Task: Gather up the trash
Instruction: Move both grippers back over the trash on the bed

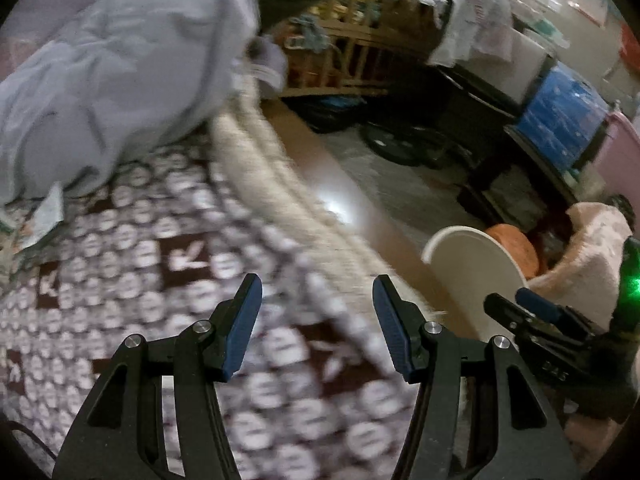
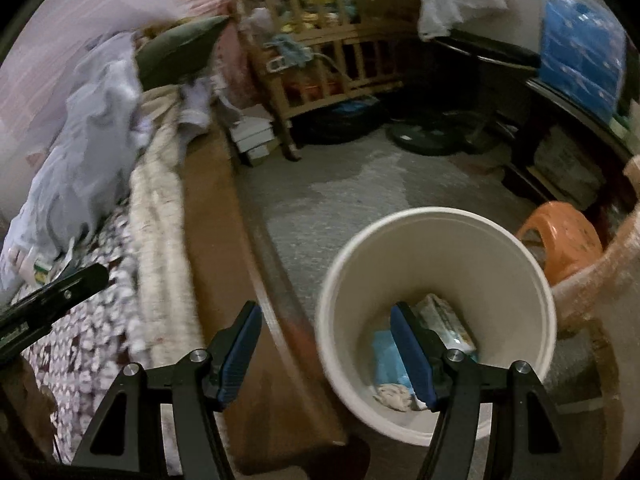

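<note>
Beside the bed (image 2: pixel 160 216), both grippers gape empty, right gripper (image 2: pixel 326 354) over trash bucket (image 2: pixel 436 240)

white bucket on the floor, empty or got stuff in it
Not empty. The right wrist view looks into the white bucket: a printed wrapper, something light blue and a crumpled scrap lie at the bottom.

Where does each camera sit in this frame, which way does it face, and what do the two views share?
Left wrist: on the left gripper, angled down over the patterned bed cover; its open fingers show, and the right gripper at right.
Right wrist: on the right gripper, angled down at the white bin with trash inside; open fingers show.
Shared: bin, bed cover, orange stool, wooden crib.
</note>
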`<move>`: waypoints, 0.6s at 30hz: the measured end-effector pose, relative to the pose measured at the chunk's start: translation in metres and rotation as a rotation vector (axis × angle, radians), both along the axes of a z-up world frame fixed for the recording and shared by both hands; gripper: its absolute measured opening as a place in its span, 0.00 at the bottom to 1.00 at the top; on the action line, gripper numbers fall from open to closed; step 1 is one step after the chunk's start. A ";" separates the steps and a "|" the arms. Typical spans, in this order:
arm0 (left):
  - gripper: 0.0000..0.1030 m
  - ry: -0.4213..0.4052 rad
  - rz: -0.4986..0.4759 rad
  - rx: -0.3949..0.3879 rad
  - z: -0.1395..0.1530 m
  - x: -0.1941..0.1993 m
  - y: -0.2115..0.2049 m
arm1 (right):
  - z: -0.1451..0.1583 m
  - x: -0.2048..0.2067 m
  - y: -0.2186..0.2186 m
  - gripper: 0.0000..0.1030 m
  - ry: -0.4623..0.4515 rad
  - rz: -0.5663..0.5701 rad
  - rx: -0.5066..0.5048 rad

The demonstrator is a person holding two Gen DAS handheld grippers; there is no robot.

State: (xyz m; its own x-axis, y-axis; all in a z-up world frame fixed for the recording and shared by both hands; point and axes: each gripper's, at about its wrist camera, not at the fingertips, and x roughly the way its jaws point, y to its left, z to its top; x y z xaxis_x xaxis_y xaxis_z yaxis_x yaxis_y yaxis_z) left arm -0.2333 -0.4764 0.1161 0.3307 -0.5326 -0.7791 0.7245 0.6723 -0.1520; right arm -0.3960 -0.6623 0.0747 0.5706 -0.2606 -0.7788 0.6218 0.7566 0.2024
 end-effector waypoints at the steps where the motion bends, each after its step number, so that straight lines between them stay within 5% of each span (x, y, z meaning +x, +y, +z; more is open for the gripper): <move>1: 0.55 -0.011 0.015 0.003 0.001 0.004 0.008 | 0.003 0.007 0.007 0.63 -0.005 0.018 -0.003; 18: 0.55 -0.076 0.281 0.060 -0.003 0.072 0.136 | 0.029 0.115 0.124 0.64 -0.059 0.310 -0.031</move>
